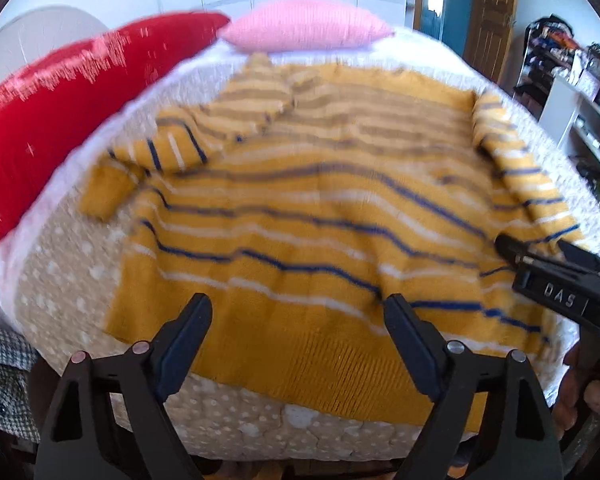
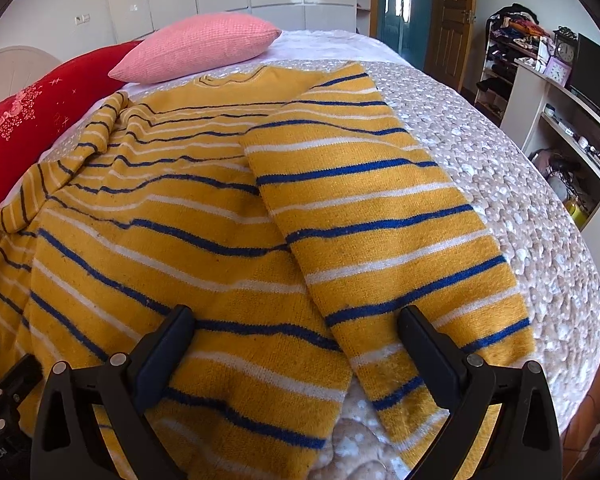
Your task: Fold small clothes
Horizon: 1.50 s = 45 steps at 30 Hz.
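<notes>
On the bed (image 2: 500,168), spread across its dotted, nubbly beige cover, lies the striped sweater (image 2: 204,216), mustard knit with thin blue and white bands and a ribbed hem; its sleeve (image 2: 380,216) lies folded down along the body at about three o'clock, probably to square the shape for folding. The left gripper (image 1: 298,320) hovers over the hem at six o'clock, jaws apart and holding nothing; the right gripper (image 2: 296,332) hangs above the sleeve's cuff end, likewise spread wide. A pink pillow (image 2: 196,52) and red pillow (image 2: 40,112) sit towards eleven o'clock.
</notes>
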Available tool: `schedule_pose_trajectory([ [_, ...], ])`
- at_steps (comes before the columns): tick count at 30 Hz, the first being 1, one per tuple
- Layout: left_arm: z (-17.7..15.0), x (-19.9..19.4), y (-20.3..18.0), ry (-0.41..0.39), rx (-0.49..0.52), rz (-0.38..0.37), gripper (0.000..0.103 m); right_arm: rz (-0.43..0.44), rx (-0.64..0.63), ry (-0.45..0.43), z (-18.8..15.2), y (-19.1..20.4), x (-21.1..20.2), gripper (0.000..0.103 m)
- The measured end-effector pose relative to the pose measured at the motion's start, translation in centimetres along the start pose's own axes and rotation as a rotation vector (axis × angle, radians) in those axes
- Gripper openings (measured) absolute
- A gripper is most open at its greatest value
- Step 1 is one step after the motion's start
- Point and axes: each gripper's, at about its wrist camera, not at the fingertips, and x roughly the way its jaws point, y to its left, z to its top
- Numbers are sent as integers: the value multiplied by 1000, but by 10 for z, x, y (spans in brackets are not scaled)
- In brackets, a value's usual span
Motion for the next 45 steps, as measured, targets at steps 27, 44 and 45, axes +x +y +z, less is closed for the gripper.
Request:
schedule_pose_trajectory([
  [27,63,5,54,-67,-122,-114,87,90,184,231,246,-89,173,36],
  [44,60,18,145,-43,-302,-10,87,-299,-100,105,344,-29,186,22],
  [45,58,18,151,-46,-313,-6,87,-318,-105,63,338,-26,170,28],
])
